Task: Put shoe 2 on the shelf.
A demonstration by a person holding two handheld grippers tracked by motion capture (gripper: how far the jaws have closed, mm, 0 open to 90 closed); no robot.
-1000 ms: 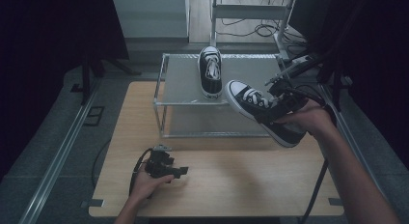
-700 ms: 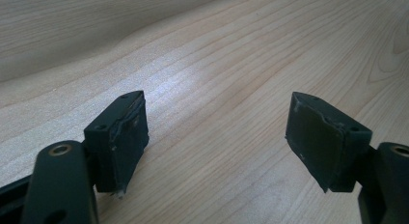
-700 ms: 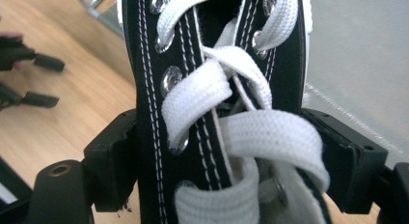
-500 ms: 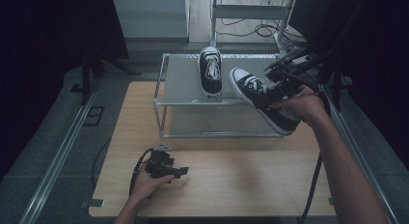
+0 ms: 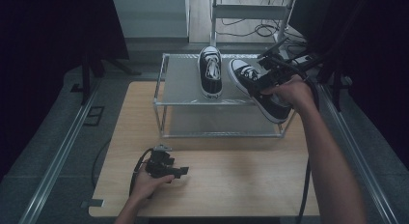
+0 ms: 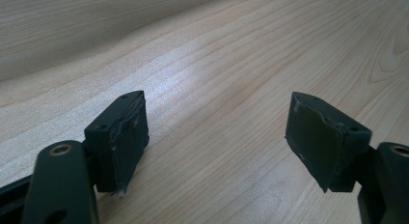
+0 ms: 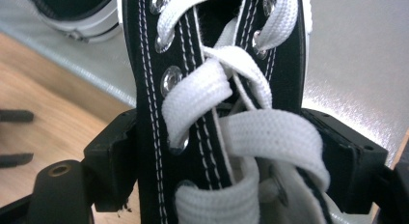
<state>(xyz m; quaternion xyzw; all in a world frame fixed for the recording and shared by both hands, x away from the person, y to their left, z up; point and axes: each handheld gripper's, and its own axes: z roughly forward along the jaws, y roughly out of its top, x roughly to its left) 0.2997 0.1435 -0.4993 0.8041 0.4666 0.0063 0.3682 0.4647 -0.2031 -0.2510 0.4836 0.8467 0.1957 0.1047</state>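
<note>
The right gripper (image 5: 263, 84) is clamped across the laced throat of a black canvas sneaker with white laces (image 5: 260, 91), holding it tilted over the right end of the metal-framed shelf rack (image 5: 183, 84), evidently for placing beside the matching black sneaker (image 5: 210, 72) on top. The left gripper (image 5: 181, 172) rests idle on the light wooden table (image 5: 231, 180), jaws apart and empty.

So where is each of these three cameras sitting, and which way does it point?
High view: above the person's side, looking forward and down at the wooden table, the metal rack, both forearms and grippers.
Left gripper view: rides the left gripper, looking along its open jaws at bare tabletop.
Right gripper view: rides the right gripper, looking at the laces of the held sneaker.
Shared: the high view also shows that sneaker and the second sneaker on the rack.
</note>
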